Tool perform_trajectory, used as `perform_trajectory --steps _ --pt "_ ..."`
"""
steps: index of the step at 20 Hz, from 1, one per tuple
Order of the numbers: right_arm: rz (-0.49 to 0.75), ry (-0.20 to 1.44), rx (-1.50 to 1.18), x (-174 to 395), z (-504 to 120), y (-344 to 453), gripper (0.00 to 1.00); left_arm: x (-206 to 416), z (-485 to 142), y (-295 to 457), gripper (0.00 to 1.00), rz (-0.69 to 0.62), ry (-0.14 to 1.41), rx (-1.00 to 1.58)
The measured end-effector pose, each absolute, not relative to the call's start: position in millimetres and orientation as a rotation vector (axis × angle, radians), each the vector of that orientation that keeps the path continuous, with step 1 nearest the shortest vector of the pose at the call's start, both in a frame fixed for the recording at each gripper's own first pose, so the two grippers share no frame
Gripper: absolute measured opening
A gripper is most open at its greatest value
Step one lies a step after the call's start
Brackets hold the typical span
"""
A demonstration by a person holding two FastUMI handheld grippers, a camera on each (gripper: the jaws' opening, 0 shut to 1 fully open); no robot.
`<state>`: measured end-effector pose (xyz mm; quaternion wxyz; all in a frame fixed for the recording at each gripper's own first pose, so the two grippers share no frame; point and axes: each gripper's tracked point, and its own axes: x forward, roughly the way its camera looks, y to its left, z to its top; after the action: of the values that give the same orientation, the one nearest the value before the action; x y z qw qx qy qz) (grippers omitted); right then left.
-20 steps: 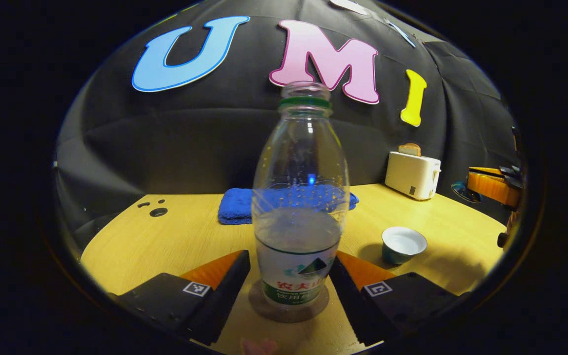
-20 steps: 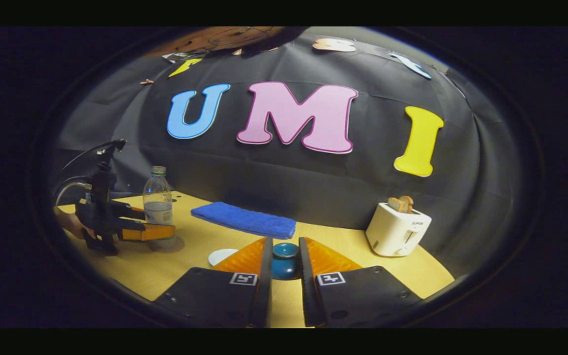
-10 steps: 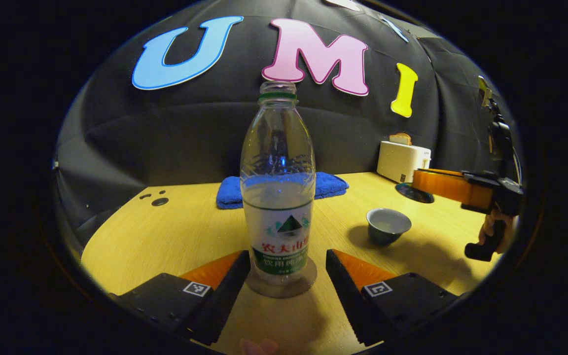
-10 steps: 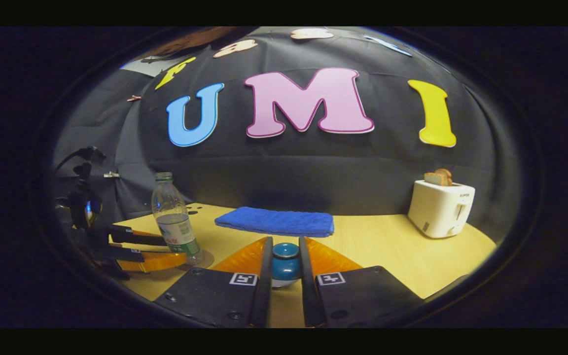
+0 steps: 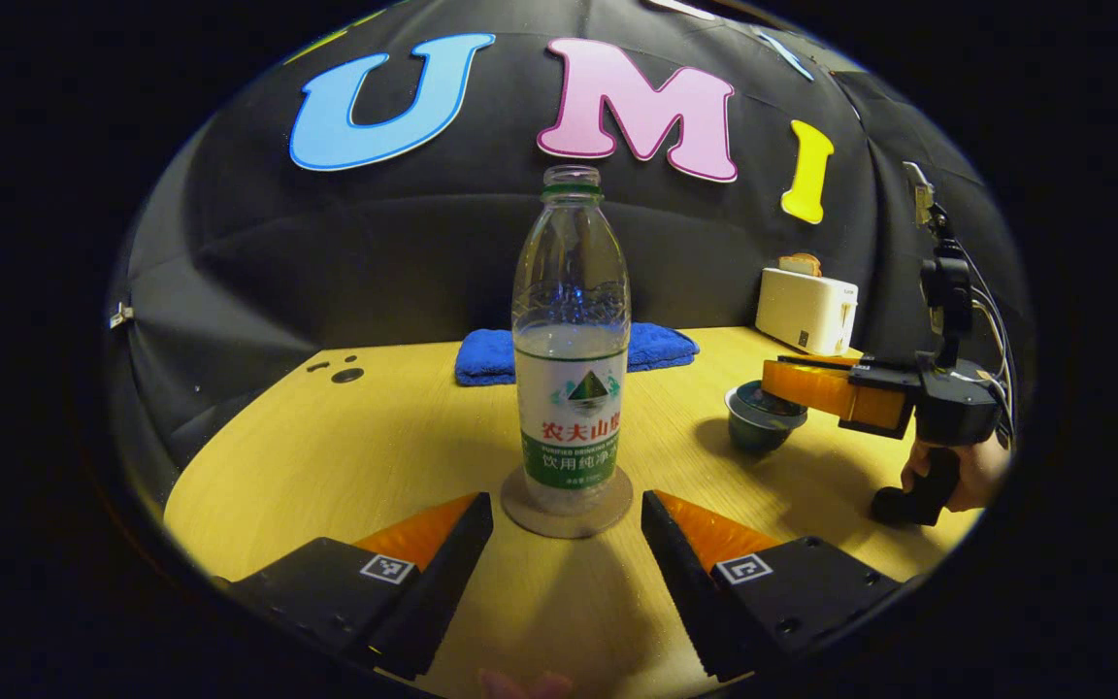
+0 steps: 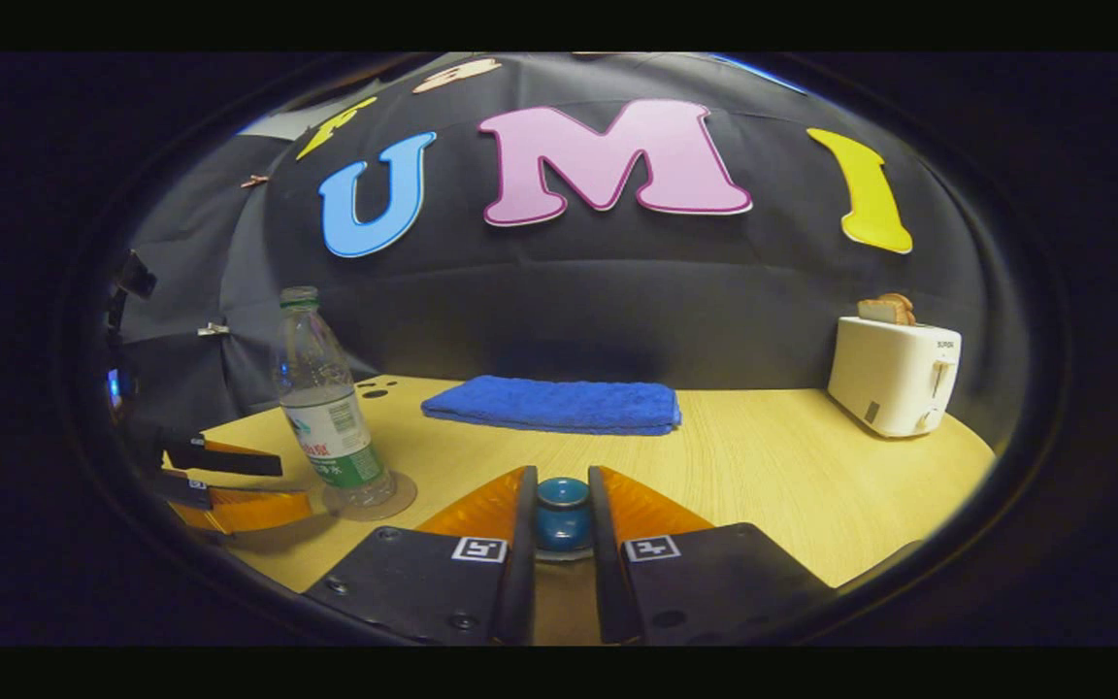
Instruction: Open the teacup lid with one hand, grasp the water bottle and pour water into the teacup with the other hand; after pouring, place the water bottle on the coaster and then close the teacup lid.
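The bottle [image 5: 571, 349] stands upright on the coaster [image 5: 567, 505] at the centre of the left gripper view, about half full and uncapped. The left claw [image 5: 567, 544] sits at the bottom of that frame, its fingers spread wide to either side and clear of the bottle. A second ago those fingers flanked the bottle closely; now the bottle looks smaller and farther off, so the claw has backed away. That suggests the bottle step is finished.

At the right of the same frame, the right claw [image 5: 797, 383] is level with the top of the teacup [image 5: 761, 419]. A second ago the cup sat open with its pale inside showing; now a dark lid [image 5: 763, 400] covers its top, apparently landing or just seated. In the right gripper view, the right claw [image 6: 561, 519] at the bottom centre is pressed on the lid's blue knob [image 6: 561, 505], so the lid is not yet released.

A blue towel [image 6: 554, 404] lies at the back of the table [image 6: 763, 476], and a toaster [image 6: 892, 373] stands at the right. Judging by this, only letting go of the lid remains.
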<state>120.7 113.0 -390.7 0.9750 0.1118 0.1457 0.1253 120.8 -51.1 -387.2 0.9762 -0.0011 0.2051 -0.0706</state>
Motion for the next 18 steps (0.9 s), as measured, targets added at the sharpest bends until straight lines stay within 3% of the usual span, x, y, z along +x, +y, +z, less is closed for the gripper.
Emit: perform_trajectory --steps 6,7,8,9,10,12,13,15,18 --pt "0.246 0.324 0.185 124.9 -400.6 105.4 0.29 118.7 -384.1 -48.5 0.97 -0.133 0.415 -0.028" --pt "0.24 0.327 0.181 125.6 -402.5 104.8 0.34 118.7 -383.4 -47.3 0.97 -0.13 0.415 -0.028" --pt "0.241 0.33 0.177 125.8 -402.9 105.0 0.29 117.7 -381.5 -45.6 0.97 -0.129 0.415 -0.025" --pt "0.24 0.331 0.174 125.6 -403.1 106.5 0.36 116.3 -379.9 -44.9 0.97 -0.127 0.412 -0.022" --pt "0.236 0.335 0.168 126.9 -404.6 106.9 0.33 114.9 -376.4 -43.7 0.97 -0.125 0.411 -0.022" --pt "0.238 0.341 0.176 127.0 -405.3 105.9 0.44 112.5 -368.6 -42.8 0.97 -0.119 0.407 -0.025" --pt "0.238 0.343 0.187 125.3 -403.1 105.1 0.62 111.3 -363.6 -42.4 0.96 -0.115 0.404 -0.029" --pt "0.227 0.333 0.201 123.1 -391.6 100.2 0.76 106.5 -352.5 -41.9 0.96 -0.101 0.405 -0.041" --pt "0.185 0.283 0.193 116.6 -348.5 82.0 0.83 99.9 -324.0 -44.2 0.96 -0.08 0.391 -0.058"
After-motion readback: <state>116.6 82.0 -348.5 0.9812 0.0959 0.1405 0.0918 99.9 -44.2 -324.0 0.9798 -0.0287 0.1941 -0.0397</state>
